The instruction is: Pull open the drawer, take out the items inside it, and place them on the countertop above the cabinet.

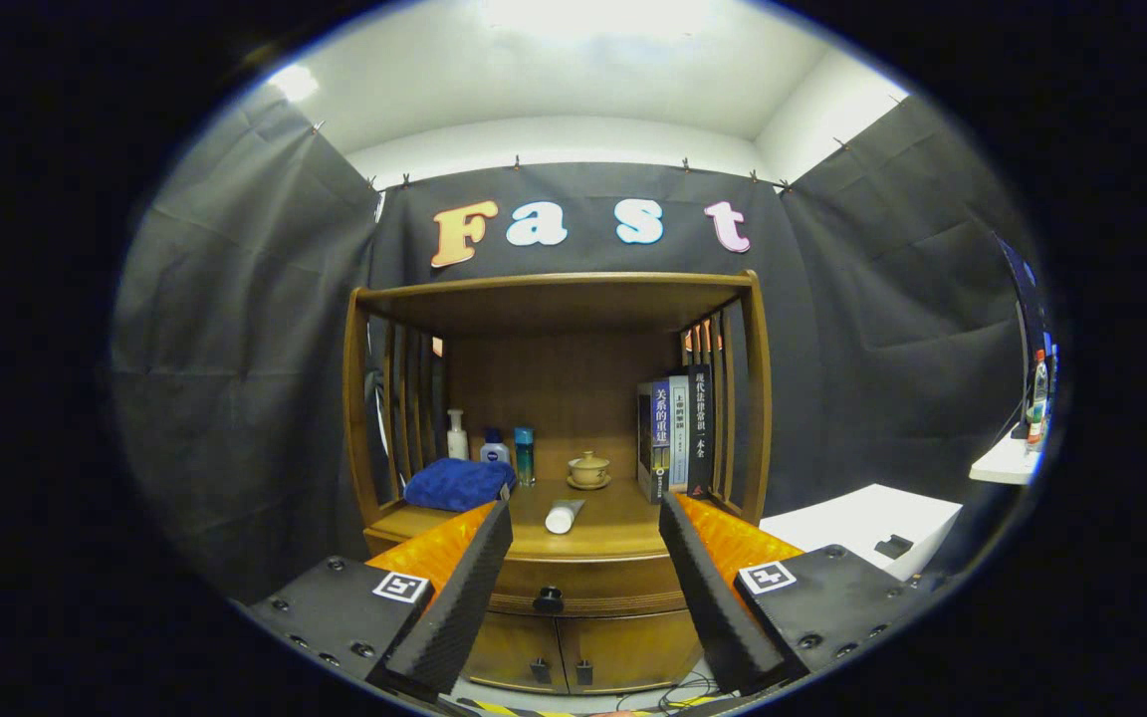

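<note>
A: What's on the left?
B: A blue towel (458,484) on the countertop (613,528), with bottles (494,445) behind it.
A: And the middle?
B: A white tube (564,516), a small teapot (588,469), and below them the brown drawer (583,588), closed, with a dark knob (548,599).
A: The right?
B: Books (675,428).
A: The gripper (585,558)?
B: Fingers spread wide, holding nothing, the drawer just ahead.

a wooden cabinet (554,478) stands against the booth wall. its drawer (583,588) is closed, a dark round knob (548,599) at the front centre, seen between the gripper's (585,518) spread fingers. on the countertop (613,523) above, a white tube (564,516) lies on its side.
</note>
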A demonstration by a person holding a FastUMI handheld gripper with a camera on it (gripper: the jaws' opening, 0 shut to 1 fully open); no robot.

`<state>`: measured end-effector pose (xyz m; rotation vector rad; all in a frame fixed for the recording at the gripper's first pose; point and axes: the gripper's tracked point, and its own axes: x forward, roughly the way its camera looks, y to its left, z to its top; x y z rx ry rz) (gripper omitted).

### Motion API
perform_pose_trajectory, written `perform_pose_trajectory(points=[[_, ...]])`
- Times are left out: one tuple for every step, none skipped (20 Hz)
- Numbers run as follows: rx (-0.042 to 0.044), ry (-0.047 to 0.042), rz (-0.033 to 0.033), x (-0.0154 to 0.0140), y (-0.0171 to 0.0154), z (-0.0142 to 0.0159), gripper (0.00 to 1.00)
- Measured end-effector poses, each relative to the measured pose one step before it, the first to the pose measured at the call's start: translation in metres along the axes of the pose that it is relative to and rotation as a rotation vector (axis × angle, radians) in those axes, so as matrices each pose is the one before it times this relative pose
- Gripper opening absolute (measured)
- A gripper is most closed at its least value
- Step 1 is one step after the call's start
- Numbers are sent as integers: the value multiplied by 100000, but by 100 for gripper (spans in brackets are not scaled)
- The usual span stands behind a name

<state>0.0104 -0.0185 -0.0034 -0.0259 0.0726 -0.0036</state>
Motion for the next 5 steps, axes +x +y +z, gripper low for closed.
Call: perform_pose_trajectory(points=[[310,-733,-209,-130,-42,363,97],[-69,-295,-141,-6,-67,27,97],[-217,-58,-145,-76,-10,13,97],[-215,105,-249,52,-7,-86,97],[-177,115,-135,173,10,-76,97]])
